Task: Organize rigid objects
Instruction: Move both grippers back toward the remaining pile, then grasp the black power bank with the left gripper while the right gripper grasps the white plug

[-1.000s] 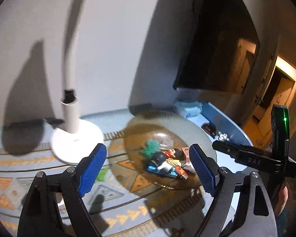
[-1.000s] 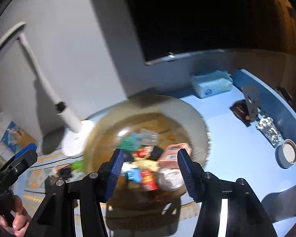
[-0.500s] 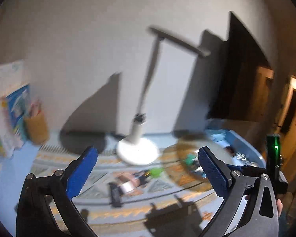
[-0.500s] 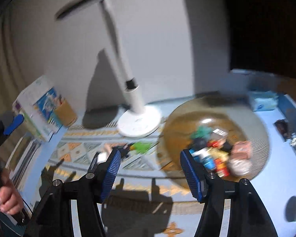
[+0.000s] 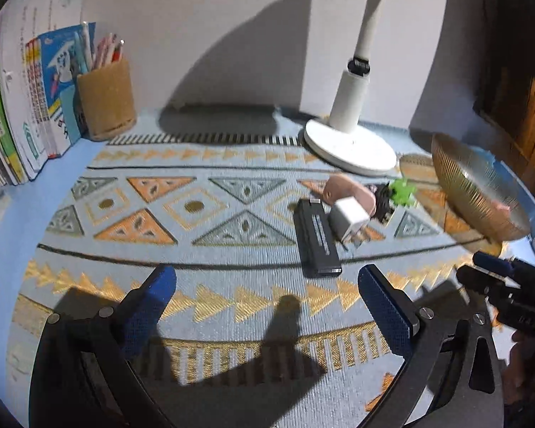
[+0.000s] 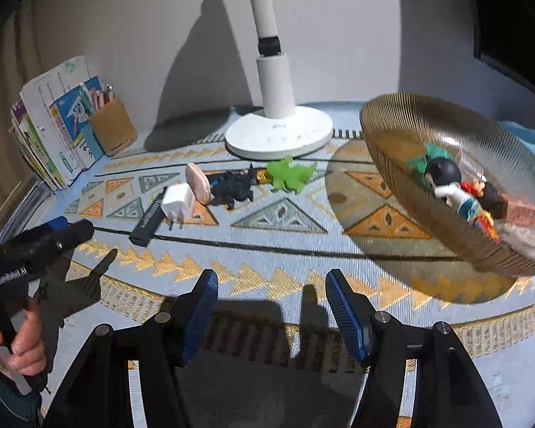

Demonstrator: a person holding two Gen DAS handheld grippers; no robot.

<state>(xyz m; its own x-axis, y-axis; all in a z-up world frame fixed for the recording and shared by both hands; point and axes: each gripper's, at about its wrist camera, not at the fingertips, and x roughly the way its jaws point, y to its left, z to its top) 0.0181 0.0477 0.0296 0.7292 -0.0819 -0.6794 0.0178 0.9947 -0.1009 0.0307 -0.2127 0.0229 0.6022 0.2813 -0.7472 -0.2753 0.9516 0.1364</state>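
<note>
A ribbed glass bowl (image 6: 392,164) on the right holds several small toys (image 6: 460,192); it also shows in the left wrist view (image 5: 474,192). On the patterned mat lie a black bar-shaped device (image 5: 317,239), a white charger plug (image 5: 349,217), a pink oval object (image 5: 346,190), a black toy (image 6: 232,187) and a green toy (image 6: 290,174). My left gripper (image 5: 267,303) is open and empty, near the black device. My right gripper (image 6: 271,303) is open and empty, in front of the mat's near part.
A white desk lamp base (image 6: 278,135) stands behind the loose objects. A brown pen holder (image 5: 105,101) and upright books (image 5: 25,85) stand at the back left. The patterned mat (image 5: 196,214) covers a blue table.
Both grippers have swung left and down from the bowl toward the mat. The loose objects on the mat now sit closer. Both stay open.
</note>
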